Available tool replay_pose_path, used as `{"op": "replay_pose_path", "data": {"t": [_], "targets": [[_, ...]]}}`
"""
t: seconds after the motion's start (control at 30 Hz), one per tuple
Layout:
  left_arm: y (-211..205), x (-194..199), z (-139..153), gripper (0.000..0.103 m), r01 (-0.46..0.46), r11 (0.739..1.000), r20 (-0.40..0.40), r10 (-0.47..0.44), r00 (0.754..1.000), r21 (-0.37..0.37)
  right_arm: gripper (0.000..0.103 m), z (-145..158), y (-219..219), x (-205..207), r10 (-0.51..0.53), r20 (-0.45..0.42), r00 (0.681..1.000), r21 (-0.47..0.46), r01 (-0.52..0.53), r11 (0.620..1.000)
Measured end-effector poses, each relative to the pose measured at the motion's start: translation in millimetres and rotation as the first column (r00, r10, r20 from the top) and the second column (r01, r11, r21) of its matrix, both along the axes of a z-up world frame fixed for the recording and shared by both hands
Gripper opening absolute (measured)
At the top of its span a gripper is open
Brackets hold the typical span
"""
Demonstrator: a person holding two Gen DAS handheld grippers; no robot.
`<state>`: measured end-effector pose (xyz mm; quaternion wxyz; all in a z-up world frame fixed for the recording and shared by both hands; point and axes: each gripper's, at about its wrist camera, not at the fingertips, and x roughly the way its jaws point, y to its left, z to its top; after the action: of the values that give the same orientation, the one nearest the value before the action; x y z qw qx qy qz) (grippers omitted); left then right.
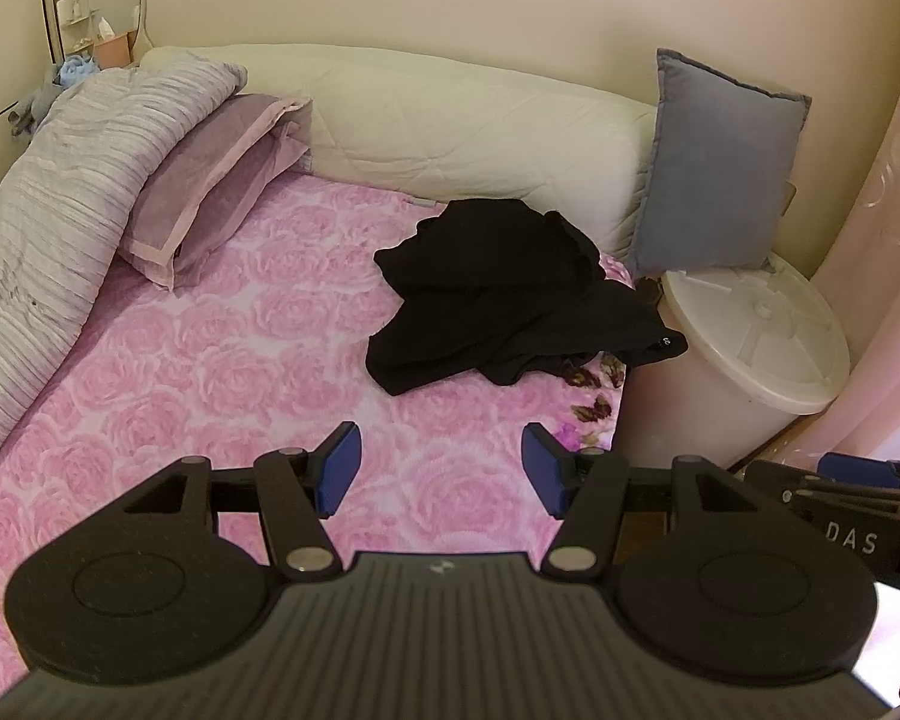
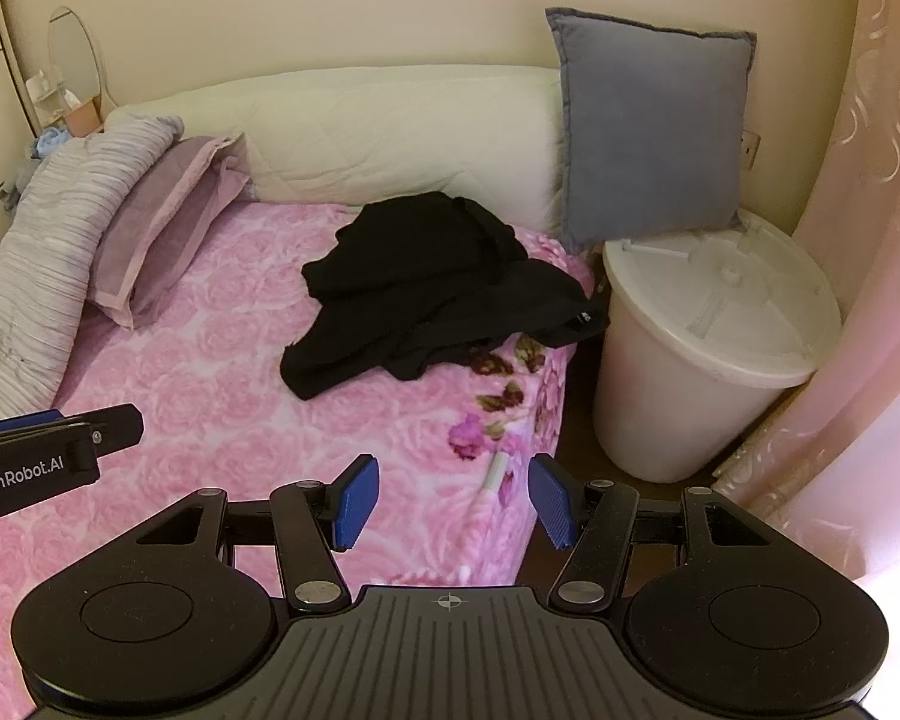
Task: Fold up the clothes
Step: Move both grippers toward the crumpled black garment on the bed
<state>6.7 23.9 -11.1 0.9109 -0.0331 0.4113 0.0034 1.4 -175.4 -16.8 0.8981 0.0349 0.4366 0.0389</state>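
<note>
Well, both the left gripper (image 1: 441, 468) and right gripper (image 2: 453, 501) hovered wide open, empty; the crumpled black garment (image 2: 426, 291) looked soft, light, best pinched at a hem edge.

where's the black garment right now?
The black garment lies crumpled on the pink bedspread, toward the bed's right edge in both wrist views, just in front of the grey cushion and beside the white bin.
</note>
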Motion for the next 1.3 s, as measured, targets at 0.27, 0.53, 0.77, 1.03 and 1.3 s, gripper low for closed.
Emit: {"op": "replay_pose_path", "data": {"t": [0.27,0.53,0.77,1.03,1.3], "targets": [[4,6,-1,0.055,-0.014,1.000,-0.002,0.014,1.000,-0.002,0.059,-1,3,6,0.004,0.004,1.000,-0.002,-0.004,1.000],[9,16,-5,0.056,-0.035,0.999,-0.011,0.035,0.999,-0.010,0.059,-1,6,19,0.029,0.006,1.000,-0.001,-0.029,1.000],[18,29,-14,0.056,-0.069,0.997,-0.040,0.068,0.997,-0.024,0.059,-7,7,40,0.055,-0.009,0.998,0.031,-0.054,0.998],[19,57,-40,0.056,-0.100,0.994,-0.107,0.096,0.990,-0.034,0.059,-28,4,73,0.081,-0.060,0.995,0.039,-0.079,0.996],[15,113,-68,0.056,-0.117,0.992,-0.150,0.108,0.983,-0.049,0.059,-52,-19,126,0.041,-0.064,0.997,-0.009,-0.042,0.999]]}}
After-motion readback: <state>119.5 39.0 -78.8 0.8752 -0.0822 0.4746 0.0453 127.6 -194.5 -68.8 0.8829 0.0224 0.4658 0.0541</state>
